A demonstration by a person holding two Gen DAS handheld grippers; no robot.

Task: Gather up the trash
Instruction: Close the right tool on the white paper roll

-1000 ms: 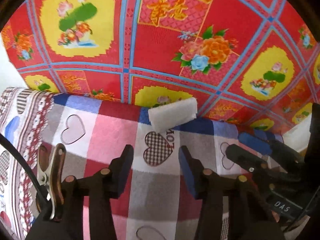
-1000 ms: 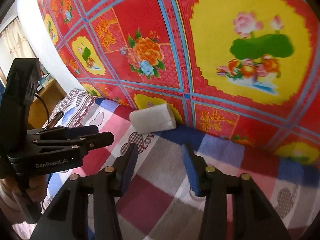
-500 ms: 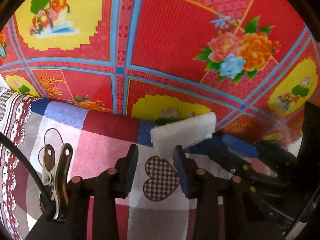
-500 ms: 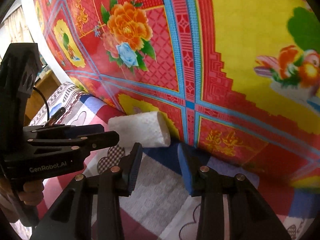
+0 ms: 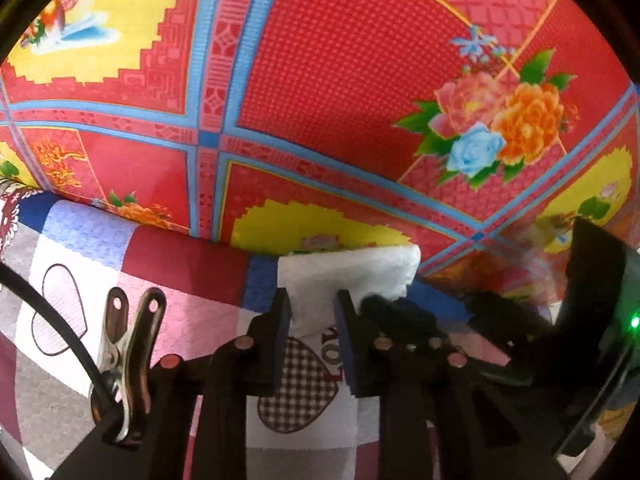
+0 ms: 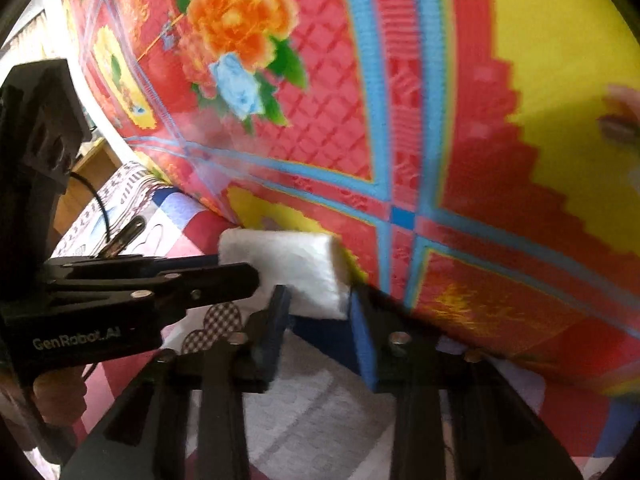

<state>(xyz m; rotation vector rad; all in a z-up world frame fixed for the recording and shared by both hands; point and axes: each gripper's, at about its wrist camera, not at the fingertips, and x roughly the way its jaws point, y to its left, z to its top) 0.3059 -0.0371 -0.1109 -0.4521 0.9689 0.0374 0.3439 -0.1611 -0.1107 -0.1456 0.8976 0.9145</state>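
Both claws have been coming down toward the folded white tissue (image 5: 352, 276), their jaws closing as they came. The left claw (image 5: 314, 320) is now pinching the tissue's near edge between its blue pads, while the right claw (image 6: 318, 312) is closing on its other end. The tissue is lying on the checked heart-print bedsheet (image 5: 180, 272), touching the red floral blanket (image 5: 340, 100).

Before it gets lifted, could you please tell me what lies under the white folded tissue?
The tissue rests on the checked heart-print cloth, against the red floral sheet. Whatever lies directly beneath it is covered.
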